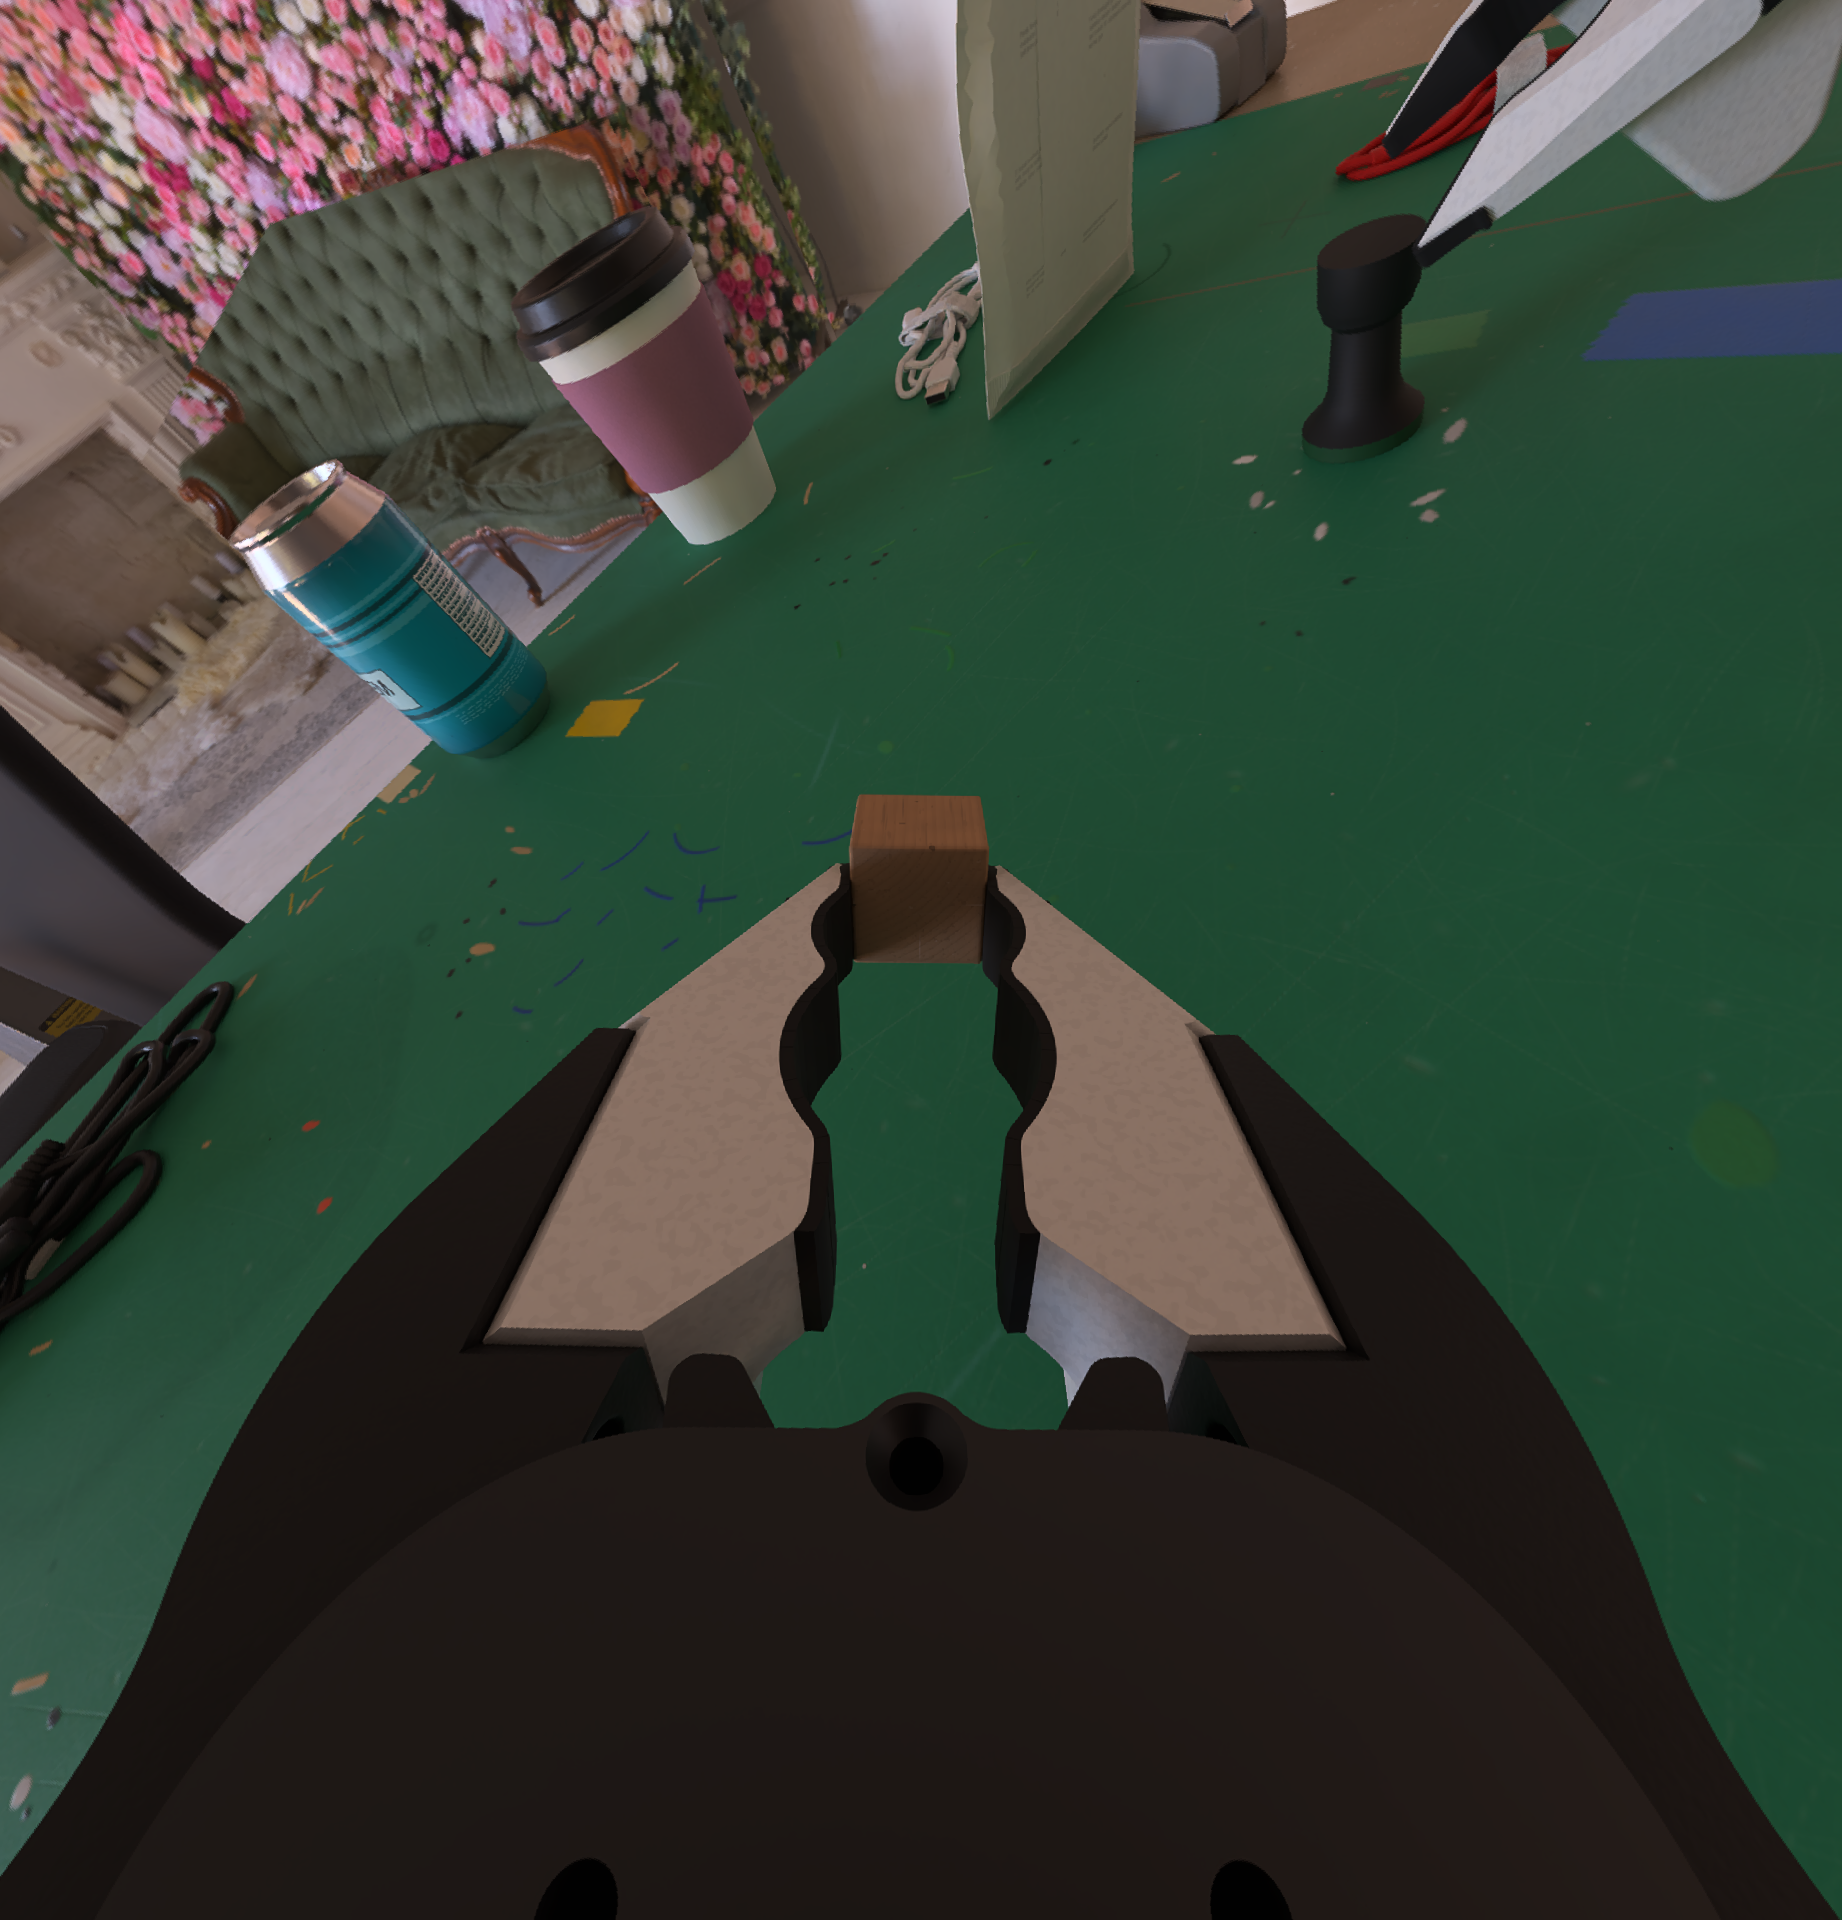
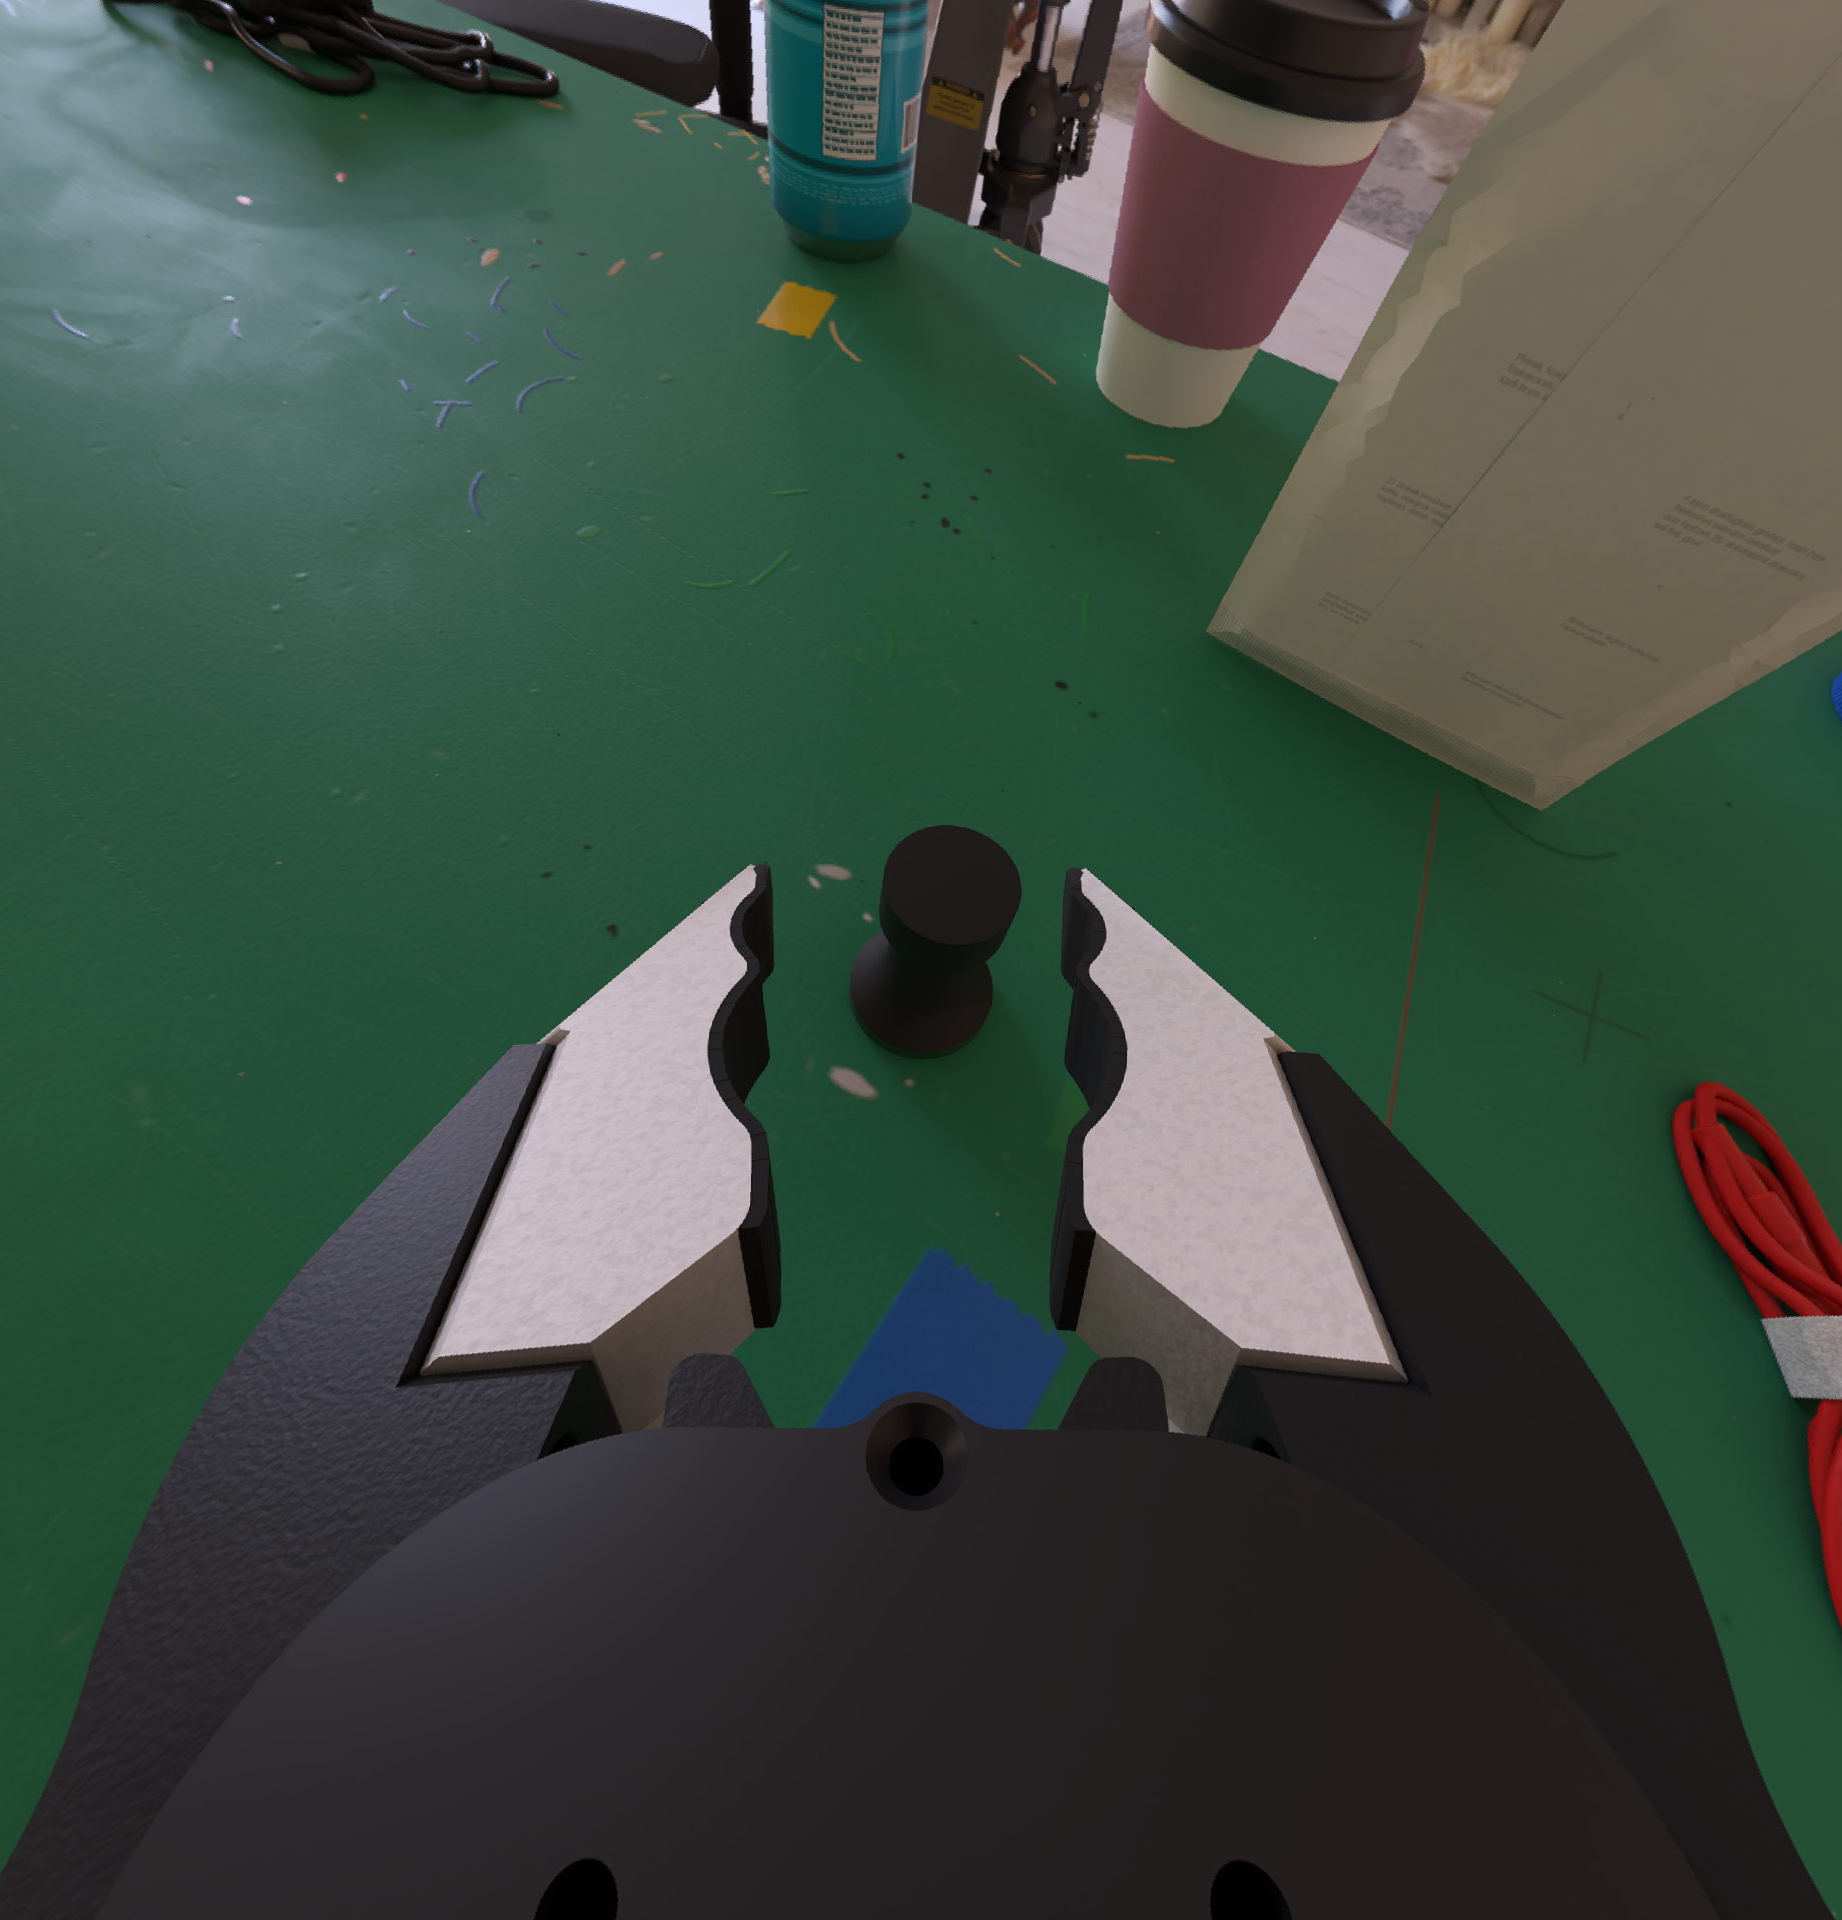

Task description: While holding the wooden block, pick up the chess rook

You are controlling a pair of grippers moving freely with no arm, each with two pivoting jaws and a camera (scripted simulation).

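While the wooden block (image 1: 918,883), a small pale-brown cube with a darker top face, sits clamped between the tips of the left gripper (image 1: 918,899) and is held clear of the green worktop (image 1: 1312,831), the chess rook (image 2: 932,940) stands upright on that worktop between the spread fingers of the right gripper (image 2: 917,914), which is released and touches neither side of it. Matte black all over, the rook has a plain round head, a narrow waist and a flared round base. From the left wrist view it (image 1: 1362,338) appears far off to the upper right, with a fingertip of the right gripper (image 1: 1457,223) just beside its head. Beyond it stand a pale upright carton (image 2: 1582,499), a paper coffee cup (image 2: 1234,208) with a mauve sleeve and dark lid, and a teal can (image 2: 844,125). A coiled red cable (image 2: 1790,1299) lies to the right, a black cable (image 2: 377,47) at the far left, and a white cable (image 1: 932,338) by the carton.
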